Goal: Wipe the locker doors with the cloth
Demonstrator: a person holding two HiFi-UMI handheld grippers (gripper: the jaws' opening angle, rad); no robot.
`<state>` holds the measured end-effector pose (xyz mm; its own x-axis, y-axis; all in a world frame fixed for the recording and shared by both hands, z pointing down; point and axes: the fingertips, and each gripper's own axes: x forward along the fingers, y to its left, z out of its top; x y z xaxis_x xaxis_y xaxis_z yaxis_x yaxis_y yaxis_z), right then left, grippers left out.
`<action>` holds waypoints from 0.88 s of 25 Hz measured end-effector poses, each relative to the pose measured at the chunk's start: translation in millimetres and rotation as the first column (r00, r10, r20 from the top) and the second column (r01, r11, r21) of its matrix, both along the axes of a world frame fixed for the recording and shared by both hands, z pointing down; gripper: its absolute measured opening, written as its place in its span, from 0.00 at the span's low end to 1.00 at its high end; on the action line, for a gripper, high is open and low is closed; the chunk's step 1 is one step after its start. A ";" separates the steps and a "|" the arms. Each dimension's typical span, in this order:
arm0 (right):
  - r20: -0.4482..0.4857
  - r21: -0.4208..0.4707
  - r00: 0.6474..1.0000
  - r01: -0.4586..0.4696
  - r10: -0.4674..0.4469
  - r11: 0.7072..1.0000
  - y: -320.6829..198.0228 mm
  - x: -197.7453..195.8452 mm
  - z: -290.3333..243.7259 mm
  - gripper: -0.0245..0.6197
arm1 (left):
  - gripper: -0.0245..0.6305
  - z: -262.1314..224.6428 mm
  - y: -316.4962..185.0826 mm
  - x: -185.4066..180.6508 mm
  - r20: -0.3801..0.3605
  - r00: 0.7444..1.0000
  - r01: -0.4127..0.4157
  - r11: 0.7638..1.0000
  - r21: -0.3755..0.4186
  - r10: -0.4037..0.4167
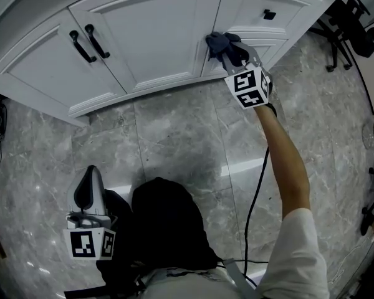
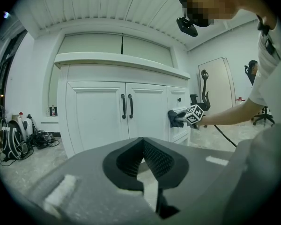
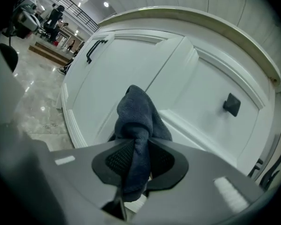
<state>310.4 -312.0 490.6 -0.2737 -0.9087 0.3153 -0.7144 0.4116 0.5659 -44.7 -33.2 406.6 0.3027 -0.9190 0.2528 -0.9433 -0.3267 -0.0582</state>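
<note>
Jaws of the right gripper [image 3: 136,159] pinch a dark blue cloth [image 3: 139,118]. Its bunched end lies against the white locker door [image 3: 126,74], at the frame beside the panel with a square knob [image 3: 231,104]. Well apart, the left gripper [image 2: 143,159] hangs low over the floor [image 1: 174,136], jaws pressed together on nothing.

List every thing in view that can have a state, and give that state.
cloth: bunched, held up at the white cabinet front, seemingly touching it.
right gripper: jaws shut on the cloth.
left gripper: jaws shut, nothing between them.
double doors: closed.
knobbed front: closed.
</note>
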 end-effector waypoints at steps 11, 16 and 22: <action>0.000 -0.041 0.962 -0.274 0.275 0.961 -15.2 131.7 4.5 0.16 | 0.04 3.8 -1.0 9.4 0.002 1.000 -0.015 1.000 -0.007 0.015; 0.001 -0.051 0.920 -0.391 0.391 0.919 -19.4 187.1 4.3 0.16 | 0.04 2.9 -3.2 13.0 -0.002 1.000 -0.015 1.000 -0.012 0.015; 0.017 -0.049 0.903 -0.428 0.429 0.903 -20.8 205.0 2.9 0.16 | 0.04 3.8 -1.1 13.0 0.003 1.000 -0.008 1.000 -0.014 0.008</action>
